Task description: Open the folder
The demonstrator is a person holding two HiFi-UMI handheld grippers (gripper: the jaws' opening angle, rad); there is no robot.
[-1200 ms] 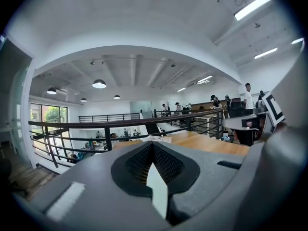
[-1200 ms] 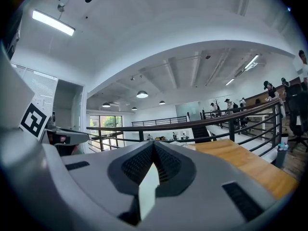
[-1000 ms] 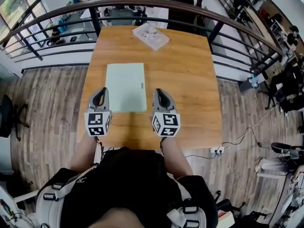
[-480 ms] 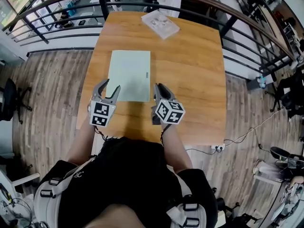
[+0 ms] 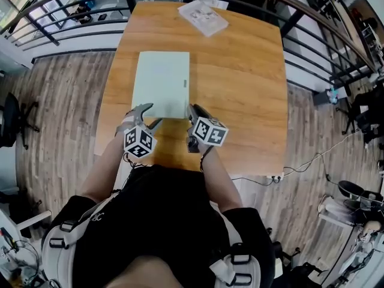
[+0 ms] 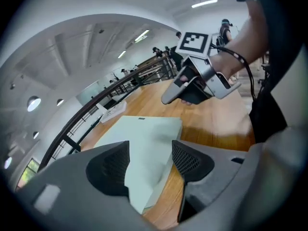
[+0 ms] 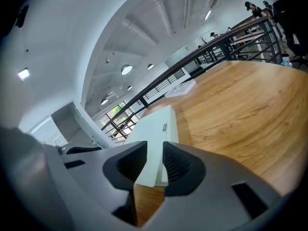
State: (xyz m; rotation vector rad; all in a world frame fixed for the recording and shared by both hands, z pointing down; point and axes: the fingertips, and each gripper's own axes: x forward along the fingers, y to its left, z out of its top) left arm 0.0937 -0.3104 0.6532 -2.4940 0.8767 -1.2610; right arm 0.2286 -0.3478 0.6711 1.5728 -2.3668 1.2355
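A pale green folder [image 5: 161,84] lies flat and closed on the wooden table [image 5: 240,83], left of the middle. Both grippers hang just short of its near edge. My left gripper [image 5: 147,114] is at the near left corner, its jaws wide and still opening; in the left gripper view [image 6: 149,160] the folder [image 6: 139,138] shows in the gap, untouched. My right gripper [image 5: 193,114] is at the near right corner, its jaws partly apart and opening. In the right gripper view [image 7: 155,160] the folder's corner [image 7: 156,129] sits in line with the gap, and the pads are not pressing on it.
A clear plastic packet [image 5: 203,17] lies at the table's far edge. A dark metal railing [image 5: 72,26] curves round the far side. The table's near edge is right below the grippers, with wooden floor [image 5: 54,101] on both sides.
Both grippers have sunk toward the table, to the folder's near edge, and rolled. Their jaws, shut a second ago, have opened, the left wider than the right.
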